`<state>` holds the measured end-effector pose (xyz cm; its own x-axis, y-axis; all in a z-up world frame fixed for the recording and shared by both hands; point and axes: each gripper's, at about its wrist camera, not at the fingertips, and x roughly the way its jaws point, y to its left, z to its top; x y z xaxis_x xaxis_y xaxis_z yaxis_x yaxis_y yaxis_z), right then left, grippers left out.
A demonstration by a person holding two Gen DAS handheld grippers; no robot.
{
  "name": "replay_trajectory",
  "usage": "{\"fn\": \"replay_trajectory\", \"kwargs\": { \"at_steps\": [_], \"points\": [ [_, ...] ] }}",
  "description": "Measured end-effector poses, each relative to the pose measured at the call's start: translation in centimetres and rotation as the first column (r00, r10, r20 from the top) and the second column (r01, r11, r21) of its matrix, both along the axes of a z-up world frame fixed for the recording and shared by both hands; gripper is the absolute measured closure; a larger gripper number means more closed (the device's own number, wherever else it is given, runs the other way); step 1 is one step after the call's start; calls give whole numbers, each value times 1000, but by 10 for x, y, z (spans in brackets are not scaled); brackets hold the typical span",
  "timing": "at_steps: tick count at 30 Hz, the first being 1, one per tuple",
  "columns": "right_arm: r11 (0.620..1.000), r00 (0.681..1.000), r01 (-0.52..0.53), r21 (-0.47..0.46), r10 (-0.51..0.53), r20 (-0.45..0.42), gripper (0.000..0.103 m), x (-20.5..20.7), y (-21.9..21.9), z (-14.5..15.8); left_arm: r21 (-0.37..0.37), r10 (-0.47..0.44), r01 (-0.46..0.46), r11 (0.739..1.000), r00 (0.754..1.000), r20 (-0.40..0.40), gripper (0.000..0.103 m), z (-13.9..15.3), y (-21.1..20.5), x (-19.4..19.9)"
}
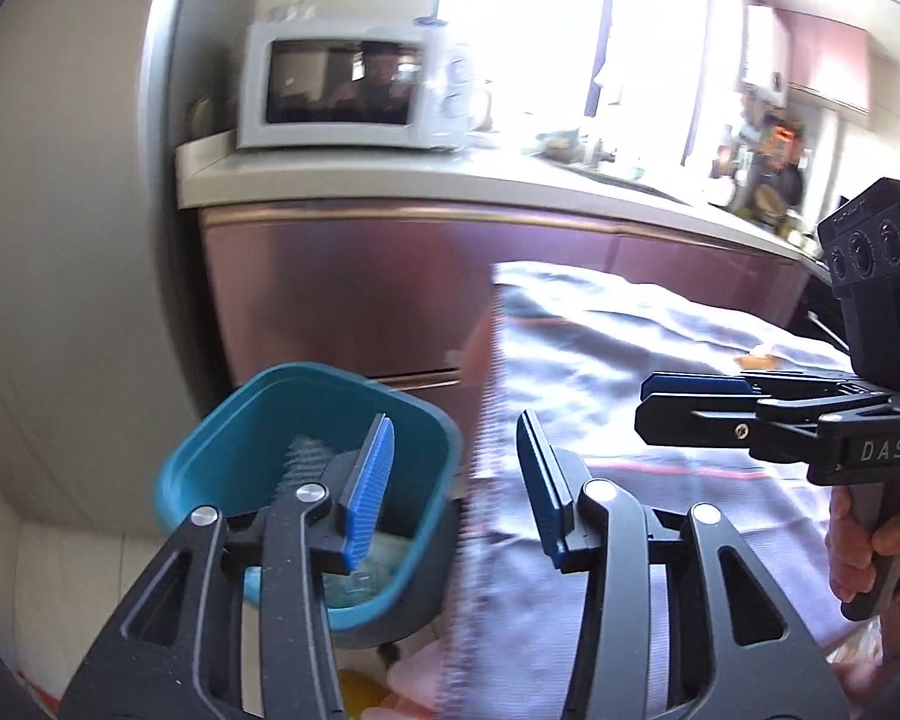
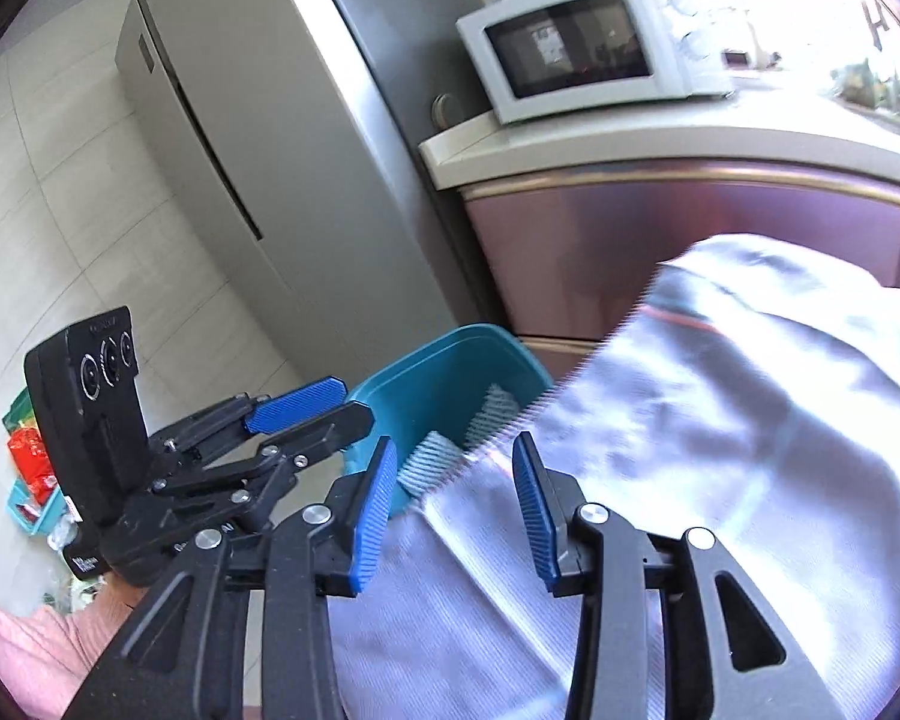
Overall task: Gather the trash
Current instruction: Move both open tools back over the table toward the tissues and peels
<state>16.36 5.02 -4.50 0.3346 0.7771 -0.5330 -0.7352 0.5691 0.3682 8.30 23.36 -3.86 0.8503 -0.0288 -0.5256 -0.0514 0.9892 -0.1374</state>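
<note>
**Both tongs empty over the bin, more litter left on the floor**

Left wrist view: the left tongs [image 1: 456, 474] stand partly apart with nothing between the blue pads. Just beyond them sits the teal square plastic bin [image 1: 306, 420], holding a pale ribbed piece and some clear wrapping, so some trash is in, I'd say. Beside it lies a grey-white striped cloth [image 1: 630, 348] over the table. The right tongs [image 1: 690, 396] reach in from the side, edge-on.

Right wrist view: the right tongs are also parted, gripping nothing, cloth beneath them. The left tongs [image 2: 306, 408] hover by the bin's rim. Far left, red and green packets [image 2: 27, 450] lie on the floor, likely still to collect. Blur hides what they are, and the bin's bottom is blocked.
</note>
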Motion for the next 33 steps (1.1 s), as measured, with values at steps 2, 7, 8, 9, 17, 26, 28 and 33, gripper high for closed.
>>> {"fn": "replay_trajectory", "kwargs": {
  "at_steps": [2, 7, 8, 9, 17, 26, 28, 33],
  "points": [
    [999, 999, 35, 4, -35, 5, 63, -5, -21, 2, -7, -44, 44, 999, 999, 15, 58, 6, -15, 0],
    [988, 988, 153, 2, -153, 21, 62, -16, -78, 5, -19, -155, 155, 988, 988, 24, 57, 12, -61, 6],
    [984, 984, 176, -2, -176, 23, 62, -18, -88, 5, -23, -178, 178, 984, 984, 22, 57, 12, -72, 7],
    [980, 980, 200, -6, -200, 25, 62, -22, -101, 5, -24, -200, 200, 979, 980, 20, 57, 11, -82, 8],
    [920, 921, 390, -36, -388, 44, 62, -38, -181, -4, -43, -367, 367, 929, 930, 2, 57, 4, -156, 13],
    [844, 845, 534, -41, -534, 20, 62, -46, -256, -22, -58, -493, 491, 869, 870, -24, 57, -4, -218, 11],
    [832, 833, 553, -38, -553, 12, 62, -47, -264, -26, -57, -520, 518, 854, 854, -31, 57, -6, -230, 11],
    [816, 816, 578, -33, -578, -6, 62, -51, -279, -33, -60, -586, 583, 810, 809, -50, 55, -11, -257, 10]
  ]
}}
